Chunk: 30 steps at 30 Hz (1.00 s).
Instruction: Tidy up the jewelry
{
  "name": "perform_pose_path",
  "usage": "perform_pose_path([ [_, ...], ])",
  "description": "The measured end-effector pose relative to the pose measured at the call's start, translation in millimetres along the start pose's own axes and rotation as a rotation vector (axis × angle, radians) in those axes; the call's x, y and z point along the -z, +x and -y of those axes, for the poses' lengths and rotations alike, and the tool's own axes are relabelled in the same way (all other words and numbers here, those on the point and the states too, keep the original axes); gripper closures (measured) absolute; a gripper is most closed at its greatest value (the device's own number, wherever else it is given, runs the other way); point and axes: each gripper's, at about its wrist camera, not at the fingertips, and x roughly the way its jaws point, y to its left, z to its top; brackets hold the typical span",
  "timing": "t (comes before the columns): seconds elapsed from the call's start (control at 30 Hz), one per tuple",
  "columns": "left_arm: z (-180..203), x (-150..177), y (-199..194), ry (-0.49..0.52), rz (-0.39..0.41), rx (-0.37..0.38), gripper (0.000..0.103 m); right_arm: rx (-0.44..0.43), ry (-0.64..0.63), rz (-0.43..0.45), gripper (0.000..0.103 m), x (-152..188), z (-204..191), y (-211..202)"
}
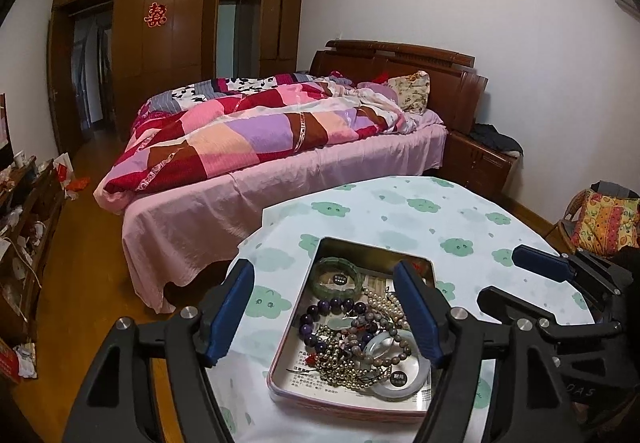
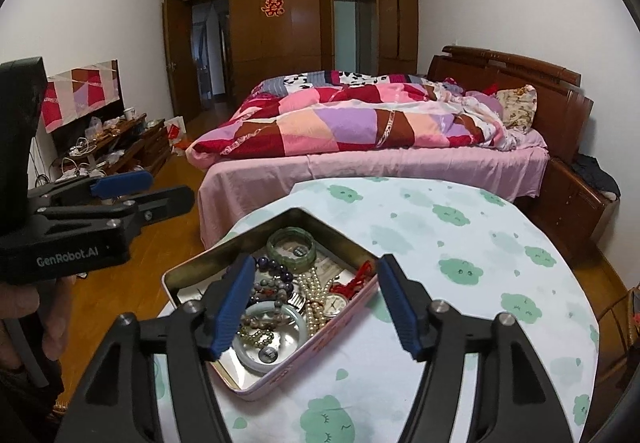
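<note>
Left wrist view: tangled beads fill the tin [image 1: 416,409]; both grippers' jaws apart.

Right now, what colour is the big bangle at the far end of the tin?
Green; the bangle shows best in the right wrist view.

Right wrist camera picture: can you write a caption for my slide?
Open right gripper hovers over a pink rectangular metal tin of tangled bracelets and pearl beads on a cloud-print tablecloth.
</note>
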Motion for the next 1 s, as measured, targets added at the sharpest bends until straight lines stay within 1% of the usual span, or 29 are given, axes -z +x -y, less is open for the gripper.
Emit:
perform_pose_path([
  [1.0, -3.4, -1.7, -1.9, -0.005, 0.000, -0.008, 0.030, 0.001, 0.000, 0.003, 0.031, 1.8, -1.8, -2.6],
])
